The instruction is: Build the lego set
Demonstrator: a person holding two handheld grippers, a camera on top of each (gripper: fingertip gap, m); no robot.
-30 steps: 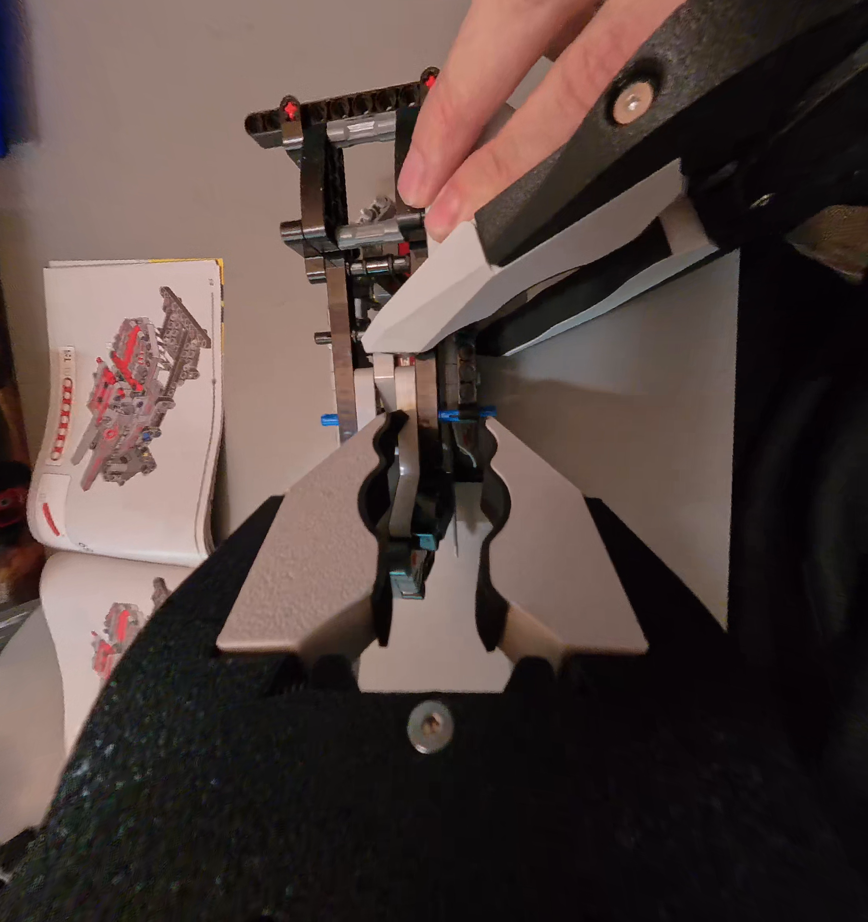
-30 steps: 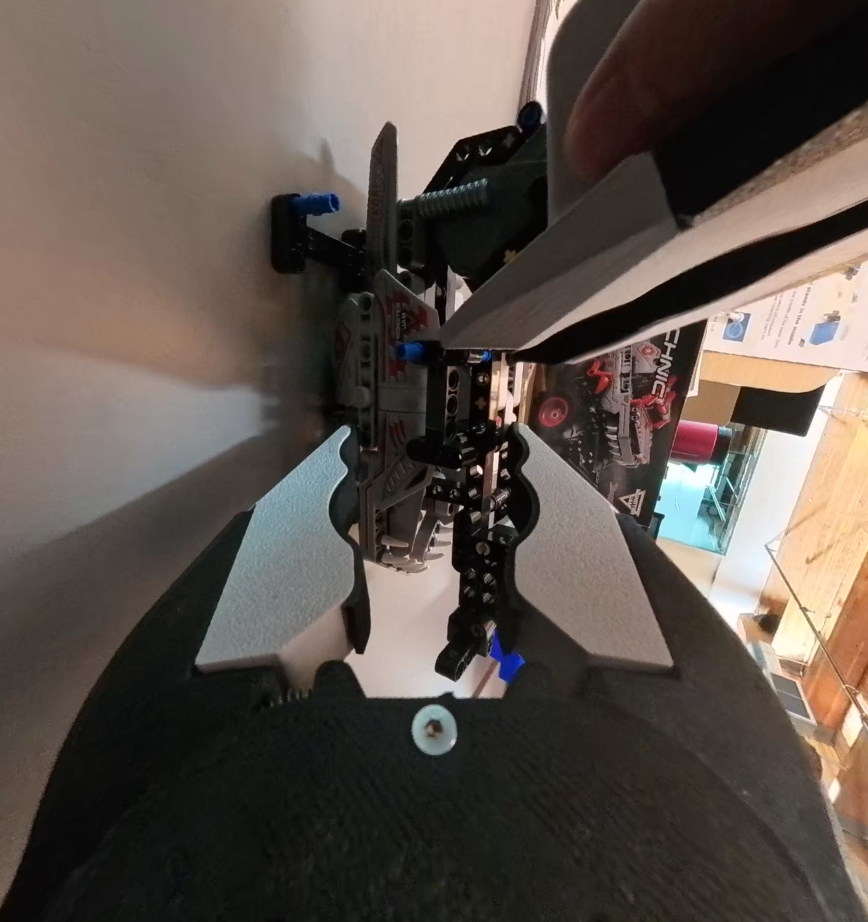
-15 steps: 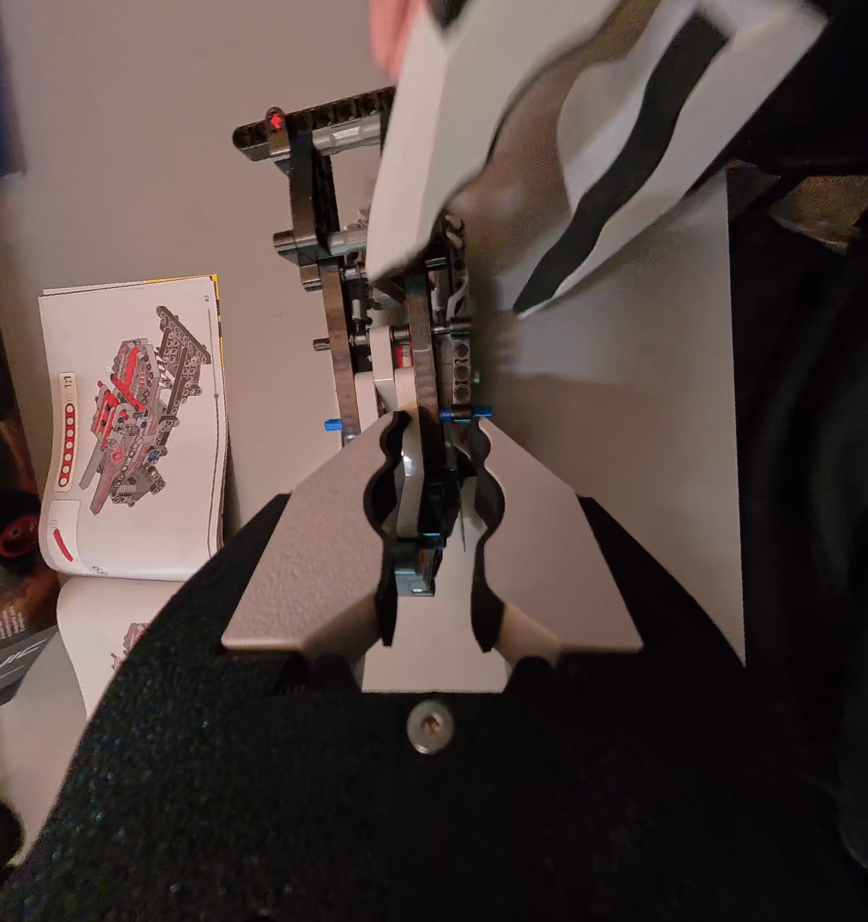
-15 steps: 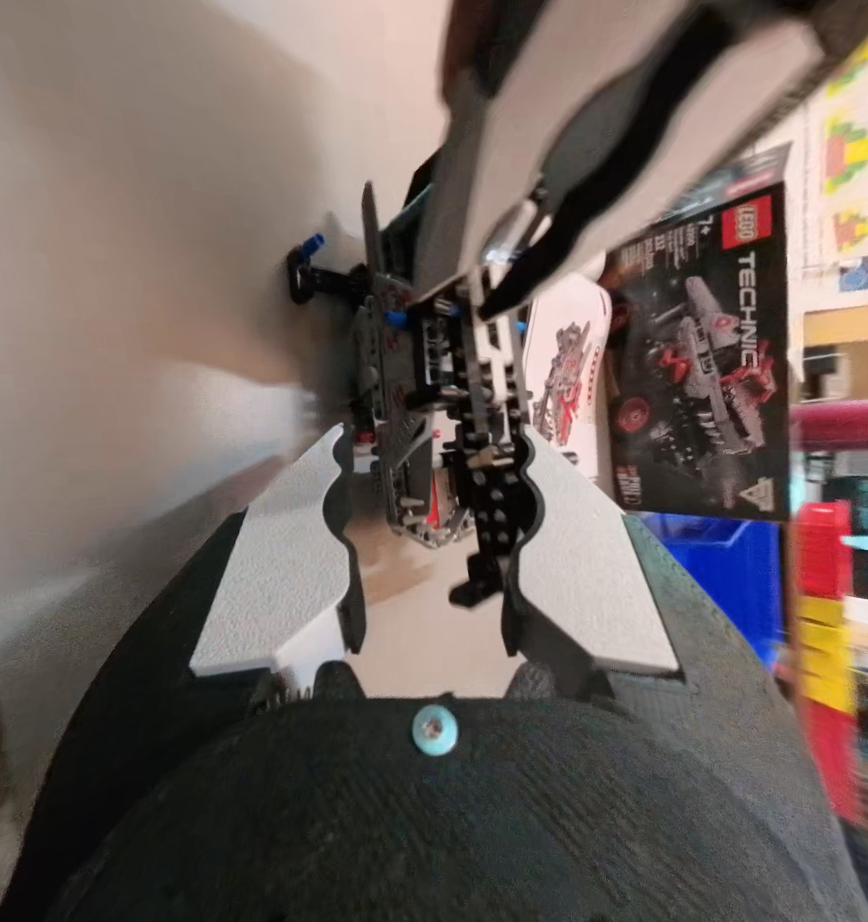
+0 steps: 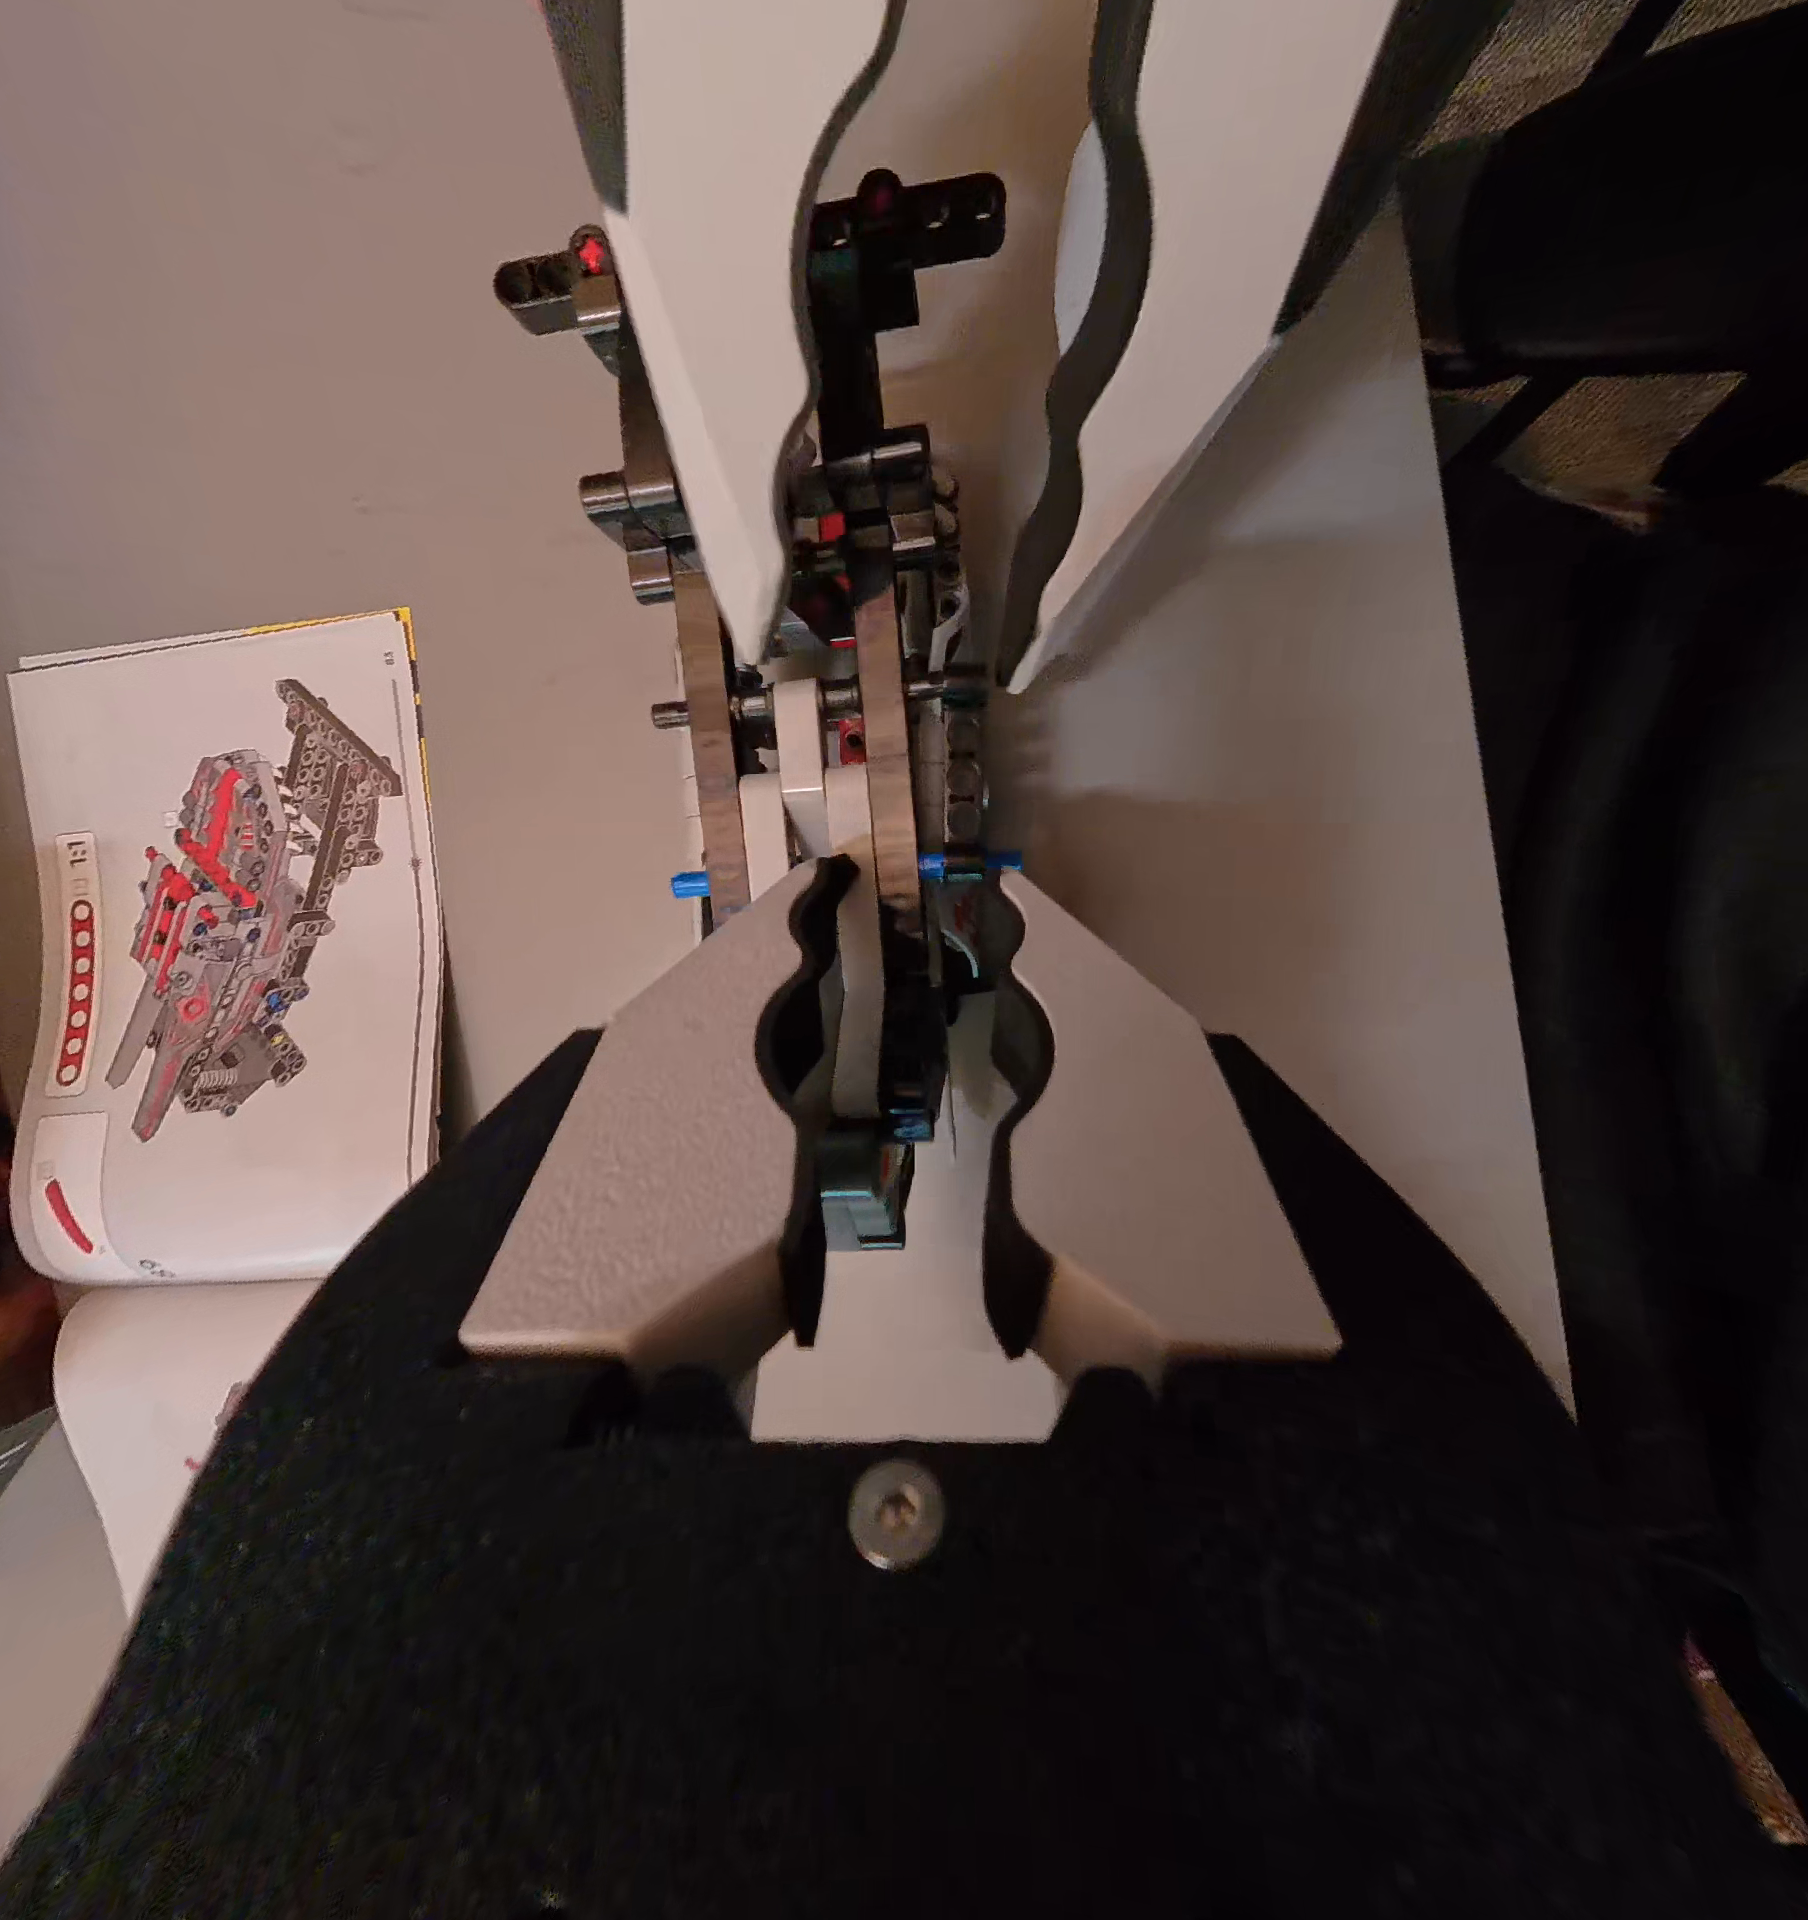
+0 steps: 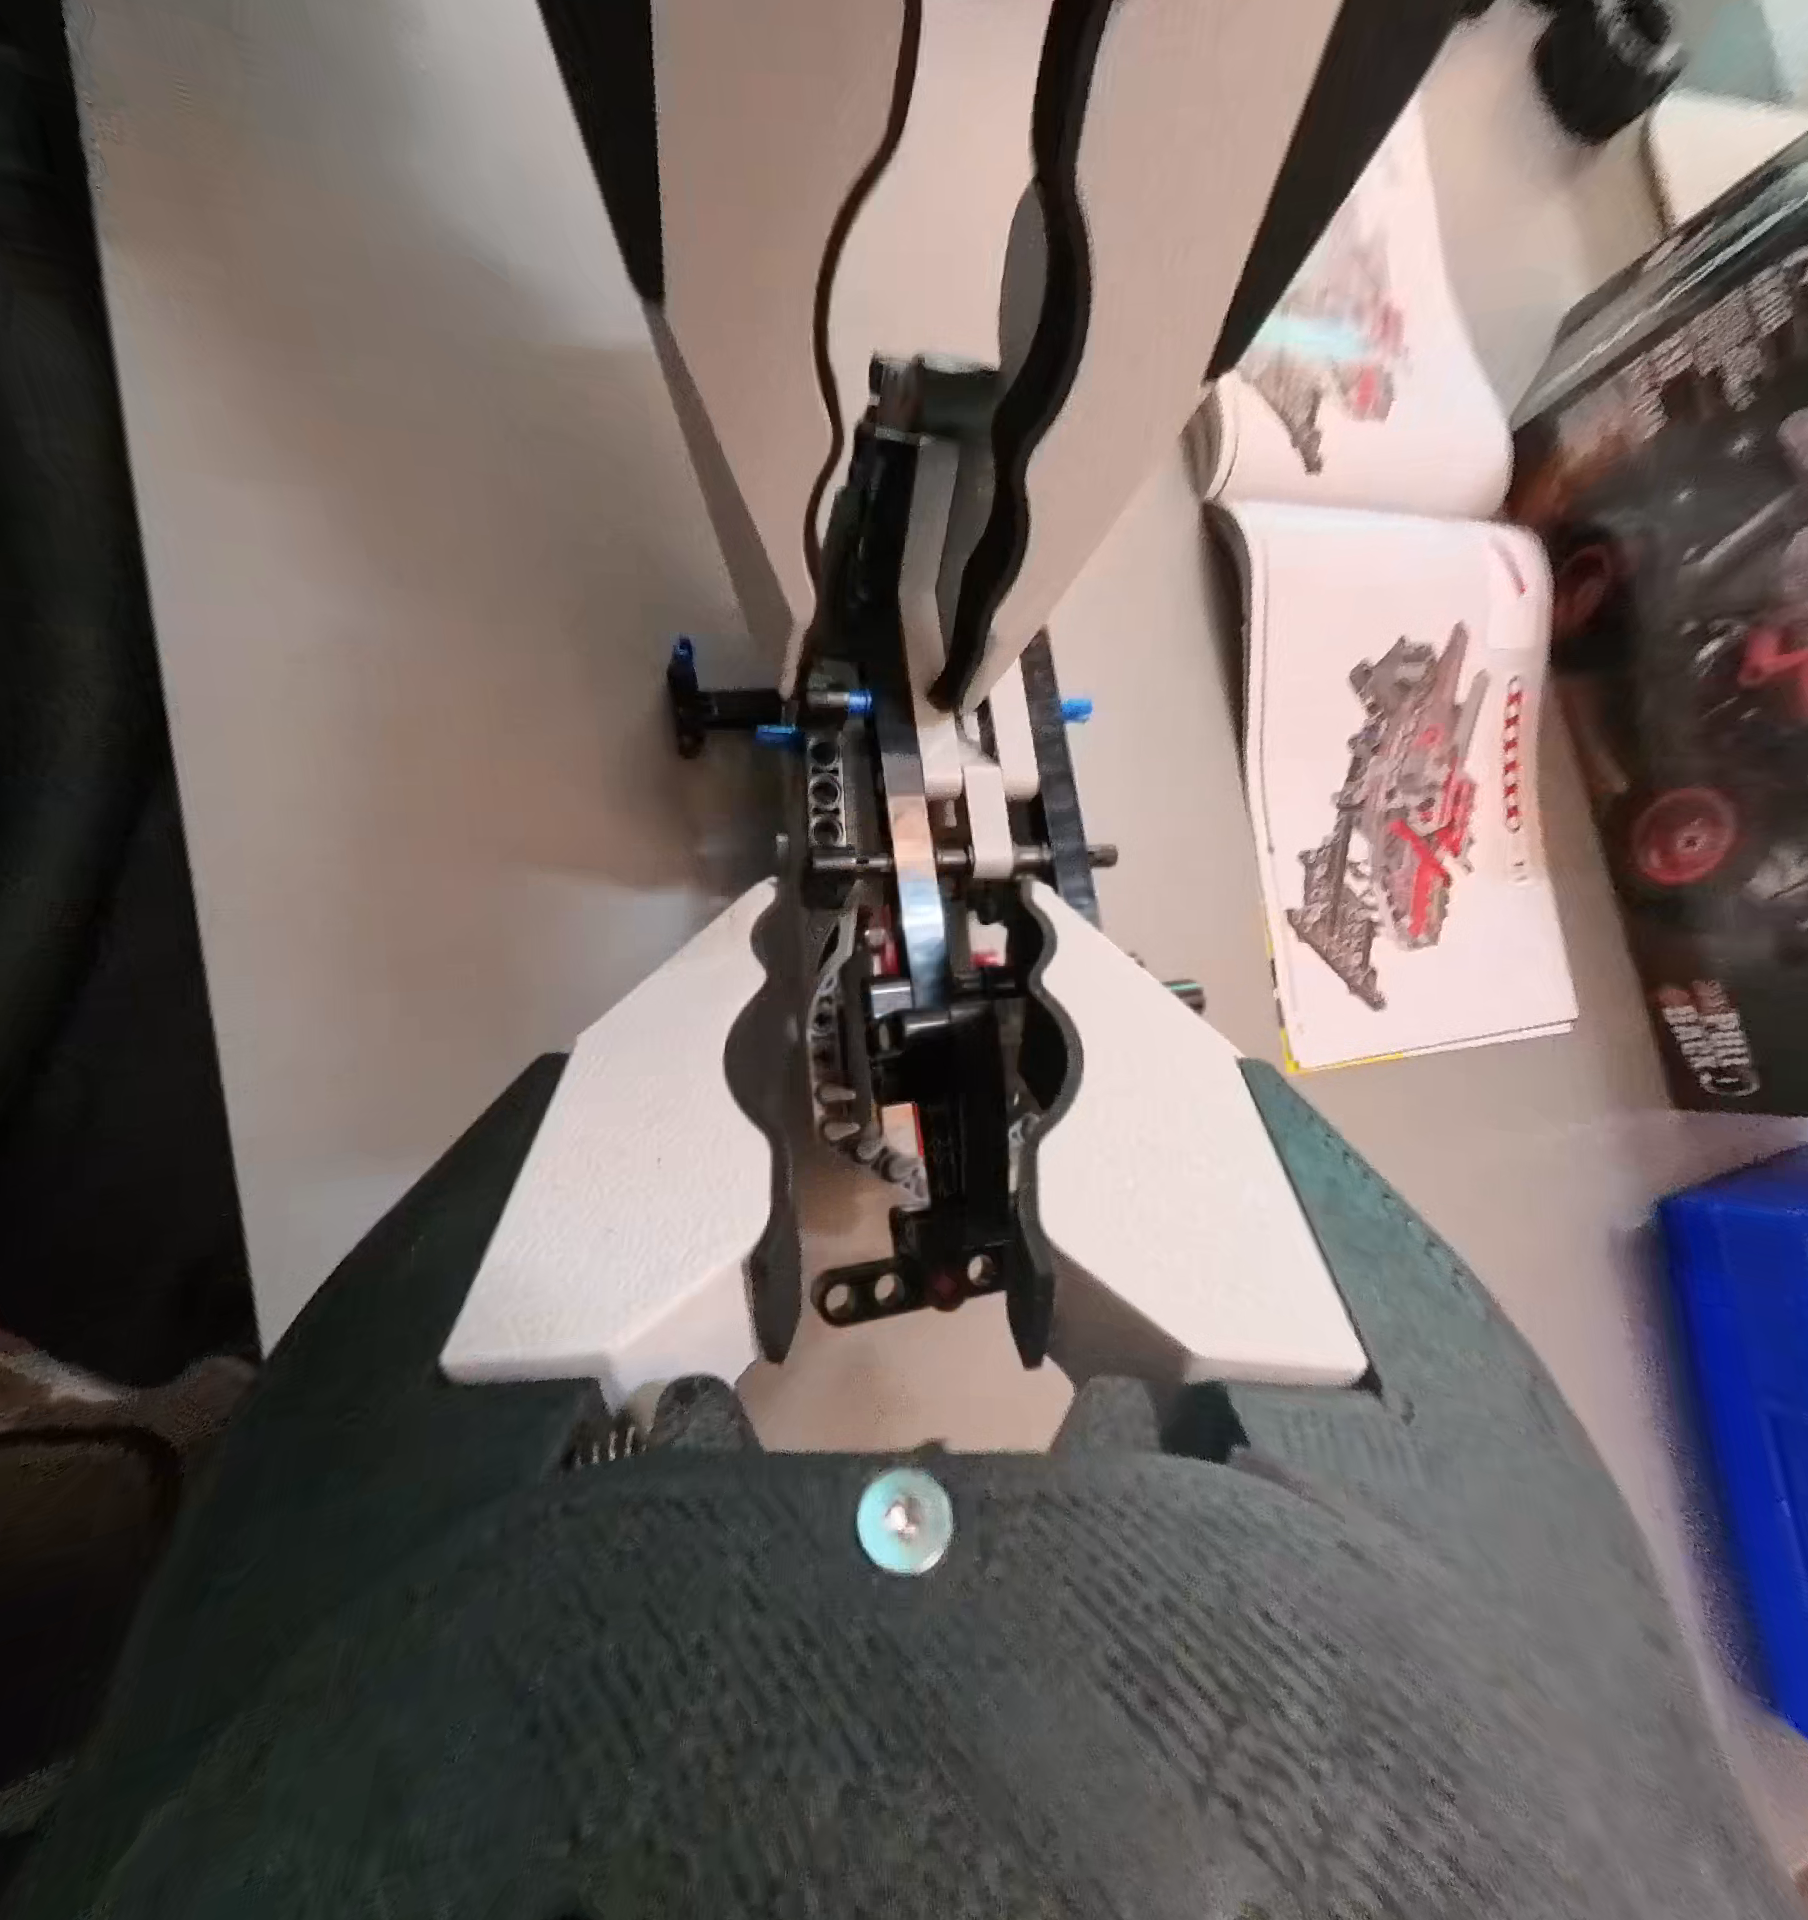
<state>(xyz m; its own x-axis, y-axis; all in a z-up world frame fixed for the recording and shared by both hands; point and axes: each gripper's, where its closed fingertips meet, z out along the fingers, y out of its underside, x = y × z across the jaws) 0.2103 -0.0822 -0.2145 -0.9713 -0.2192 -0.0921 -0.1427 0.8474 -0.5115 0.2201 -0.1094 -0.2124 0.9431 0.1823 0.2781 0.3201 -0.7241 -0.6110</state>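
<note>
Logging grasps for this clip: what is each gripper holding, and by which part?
Both hold the lego model from opposite ends. The left gripper clamps its grey-and-black end; the right gripper appears only to straddle the black-beam end.

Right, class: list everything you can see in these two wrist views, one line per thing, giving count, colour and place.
Lego model: one, black, grey and white with red and blue pins, held over the table between both grippers.
Instruction booklet: one, white, open, beside the model.
Set box: one, black, beyond the booklet.
Bin: one, blue, near the box.
Table: one, pale.
Left gripper: one, grey fingers, clamped on one end of the model.
Right gripper: one, white fingers, around the opposite end.
</note>
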